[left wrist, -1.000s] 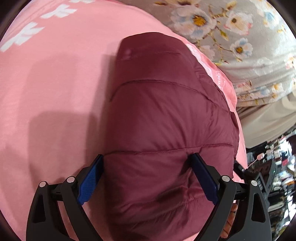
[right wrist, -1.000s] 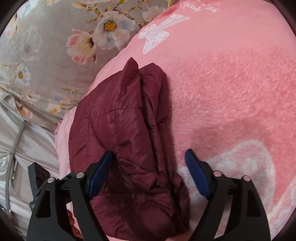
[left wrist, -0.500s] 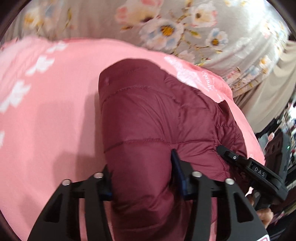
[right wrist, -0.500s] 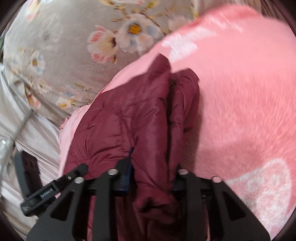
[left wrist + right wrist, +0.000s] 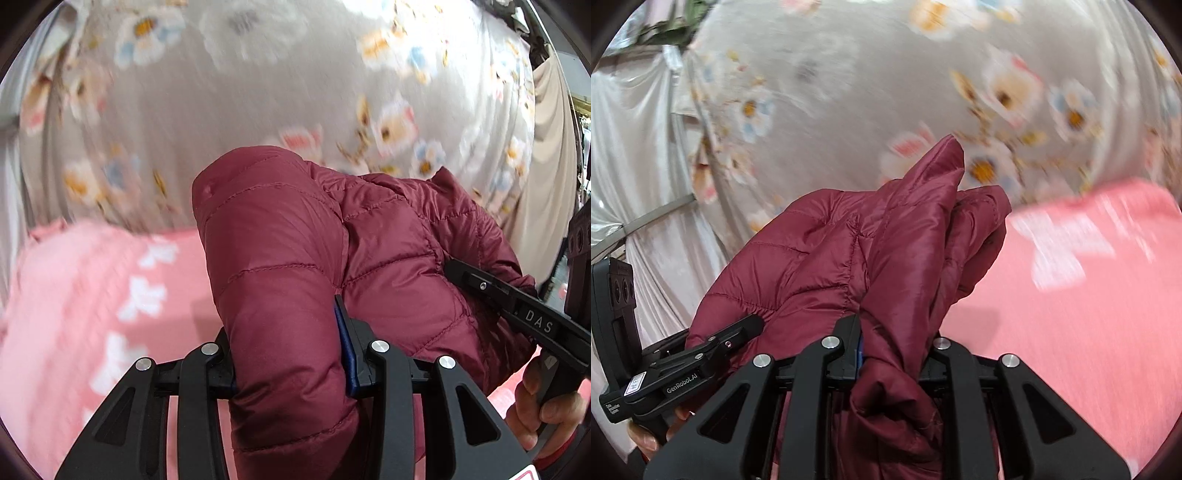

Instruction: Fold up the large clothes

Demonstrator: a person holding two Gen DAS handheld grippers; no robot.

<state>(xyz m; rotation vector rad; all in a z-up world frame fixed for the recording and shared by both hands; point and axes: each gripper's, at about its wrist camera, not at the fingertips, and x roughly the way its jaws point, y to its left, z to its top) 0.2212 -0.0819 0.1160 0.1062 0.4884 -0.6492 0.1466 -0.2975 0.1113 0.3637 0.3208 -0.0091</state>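
Lifted since a second ago, the quilted maroon jacket (image 5: 295, 258) now hangs above the fuzzy pink blanket (image 5: 92, 295), before the floral sheet (image 5: 258, 92). Both tongs are still closing, left gripper (image 5: 290, 363) and right gripper (image 5: 892, 350) each pinching a puffy, glossy fold.

Counts: one jacket, two grippers, one blanket, one floral sheet.

One maroon quilted jacket (image 5: 295, 266); two black grippers, left gripper (image 5: 291, 369) and right gripper (image 5: 892, 354), each with jaws closing on a fold of jacket; one pink blanket (image 5: 110, 295) with white prints; one grey floral sheet (image 5: 886, 92); two hands seen, one (image 5: 543, 410) per view.
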